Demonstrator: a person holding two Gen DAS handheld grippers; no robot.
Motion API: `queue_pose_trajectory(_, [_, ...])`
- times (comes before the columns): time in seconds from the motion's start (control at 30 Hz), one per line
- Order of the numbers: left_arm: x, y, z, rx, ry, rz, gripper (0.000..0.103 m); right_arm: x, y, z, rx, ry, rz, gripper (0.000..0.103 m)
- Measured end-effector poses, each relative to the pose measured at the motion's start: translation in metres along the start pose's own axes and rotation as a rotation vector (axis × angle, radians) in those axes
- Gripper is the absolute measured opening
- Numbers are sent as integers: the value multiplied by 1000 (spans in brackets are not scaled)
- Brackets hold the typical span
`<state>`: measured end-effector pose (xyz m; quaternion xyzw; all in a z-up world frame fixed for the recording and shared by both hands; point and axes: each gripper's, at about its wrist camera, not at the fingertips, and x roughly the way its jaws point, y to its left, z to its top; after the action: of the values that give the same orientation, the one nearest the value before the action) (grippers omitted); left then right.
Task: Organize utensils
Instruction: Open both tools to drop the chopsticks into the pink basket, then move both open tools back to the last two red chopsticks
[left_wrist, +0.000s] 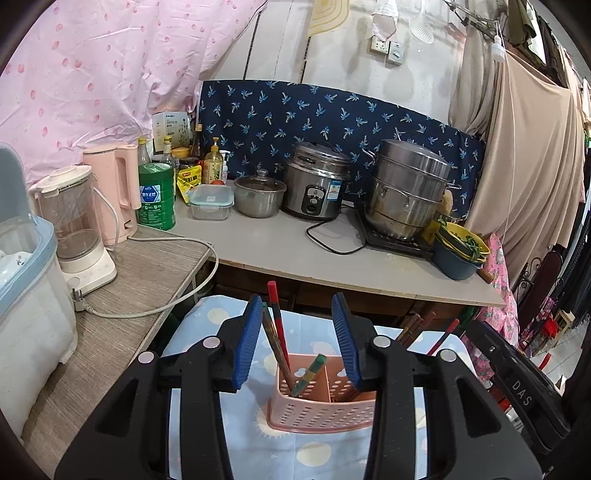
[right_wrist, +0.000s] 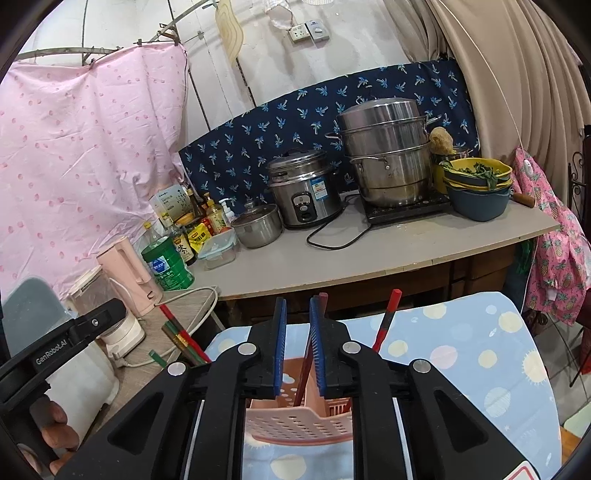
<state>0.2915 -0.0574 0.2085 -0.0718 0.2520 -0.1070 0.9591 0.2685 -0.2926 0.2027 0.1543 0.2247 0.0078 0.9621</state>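
Blue-padded and nearest the lens, the left claw (left_wrist: 299, 343) stands wide open and holds nothing, its fingers straddling the pink basket (left_wrist: 321, 402) from above. That slotted plastic holder sits on a table covered with a pale blue cloth (right_wrist: 461, 369) printed with suns and dots, near the table's far edge. In its left compartment lean a red chopstick (left_wrist: 276, 321), a patterned one beside it and a shorter green-banded chopstick (left_wrist: 308, 374) tilted the other way.

From the right wrist view, the right claw (right_wrist: 298, 347) is nearly closed on a pair of dark brown chopsticks (right_wrist: 320, 301), whose lower ends reach down into the basket; whether the pads truly pinch them or merely flank them is hard to tell from this angle. A red-tipped chopstick (right_wrist: 386, 321) stands apart on the right side.

Chopsticks like these are light, stiff and smooth, so they are likely to slip or pivot if pinched at one end; a hold across the middle of the pair, with the pads square to the shafts, looks safest. The basket itself seems light enough to tip if a stick drags on its rim.

Farther off, a second, grey table carries a rice cooker (left_wrist: 316, 182), a steamer pot (left_wrist: 406, 192), a small lidded pot (left_wrist: 258, 194) and stacked bowls (left_wrist: 458, 251) at its right corner.
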Motion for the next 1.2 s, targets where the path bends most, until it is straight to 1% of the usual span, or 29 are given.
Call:
queue_pose_trajectory(0.07, [-5,-2,-2,9,-1,2,38,-7,1,-2,-1,-4,6,19])
queue_pose_trajectory(0.23, [-18,-7,-9,24,0,-2,38,-24,3,-11,-3,0,22,19])
queue_pose_trajectory(0.53, [-41,-9,-30,41,17,14,38,-57,14,-34,-58,8,25,20])
queue_pose_trajectory(0.8, [-62,-6,-56,57,43,22,38,-87,18,-62,-73,34,39,20])
queue_pose_trajectory(1.2, [-80,4,-101,69,106,51,38,-118,18,-98,-83,65,34,20])
